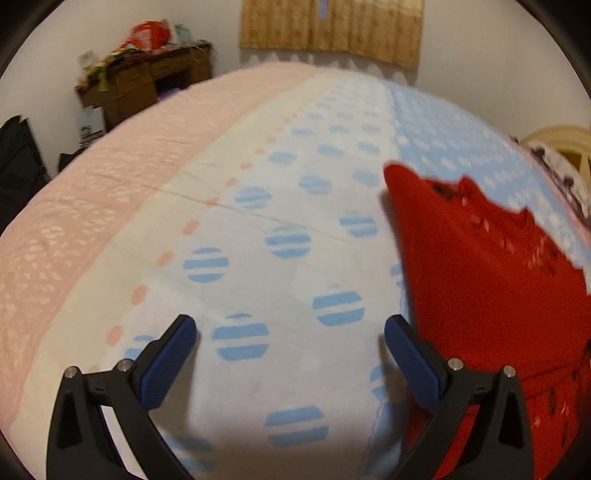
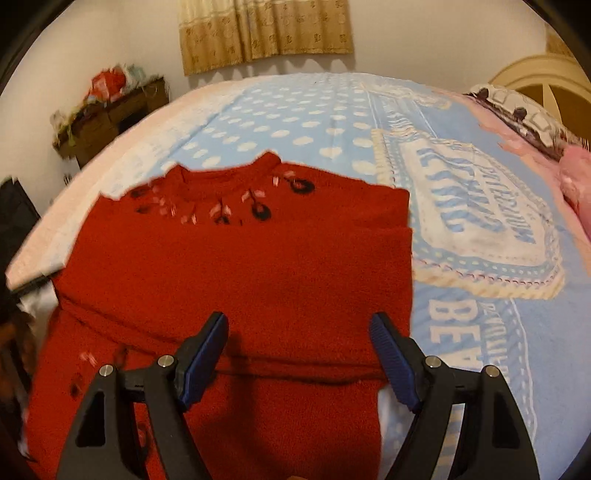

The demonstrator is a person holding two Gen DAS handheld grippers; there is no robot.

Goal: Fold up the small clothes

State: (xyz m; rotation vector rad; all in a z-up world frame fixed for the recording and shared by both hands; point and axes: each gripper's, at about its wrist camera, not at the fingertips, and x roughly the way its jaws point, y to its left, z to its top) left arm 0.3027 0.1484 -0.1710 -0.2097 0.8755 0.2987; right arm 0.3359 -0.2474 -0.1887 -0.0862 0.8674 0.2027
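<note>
Red knit fills most of what my right side sees: the small sweater (image 2: 236, 258) lies flat on the bed (image 2: 480, 332), neckline away from me, dark and pale embroidered flowers around the collar. Its right edge shows a fold, with one layer stepped over another. My right fingers (image 2: 299, 354) stand wide above the lower part of the sweater, blue pads apart, nothing between them but the knit lying beneath; I cannot tell whether they touch it.

My left fingers (image 1: 290, 354) are wide too, over bare bed cover printed with blue striped dots, and hold nothing. The sweater (image 1: 498, 295) sits just to their right, its edge beside the right pad.

Across the room, a brown curtain (image 2: 266, 33) hangs on the wall and a cluttered wooden dresser (image 1: 147, 81) stands in the corner. Both views are somewhat blurred.
</note>
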